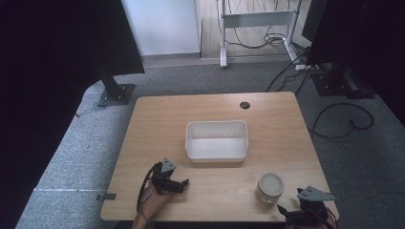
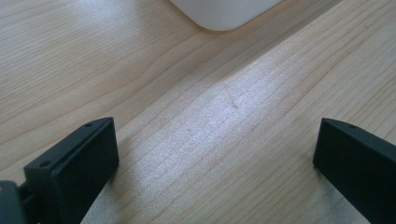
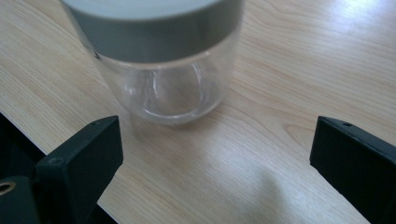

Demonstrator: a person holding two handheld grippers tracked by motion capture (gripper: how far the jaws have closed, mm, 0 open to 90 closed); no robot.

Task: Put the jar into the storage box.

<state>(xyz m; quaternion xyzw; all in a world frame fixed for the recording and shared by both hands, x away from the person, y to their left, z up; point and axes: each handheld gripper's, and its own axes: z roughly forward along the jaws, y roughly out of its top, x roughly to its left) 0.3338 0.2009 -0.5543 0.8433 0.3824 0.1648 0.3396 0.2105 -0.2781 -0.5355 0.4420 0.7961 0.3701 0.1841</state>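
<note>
right gripper (image 1: 286, 210) spread wide just beside the jar (image 1: 270, 187), left gripper (image 1: 184, 183) also released, well left of the jar.

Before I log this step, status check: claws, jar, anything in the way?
Left claw open, empty, over bare table. Right claw open, short of the jar, not touching. Jar upright, lid on. White bin stands apart, path clear.

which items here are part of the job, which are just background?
In play: jar with grey lid, white bin, right gripper open just short of the jar, left gripper open.

Background: table, table's cable hole, floor cables.
</note>
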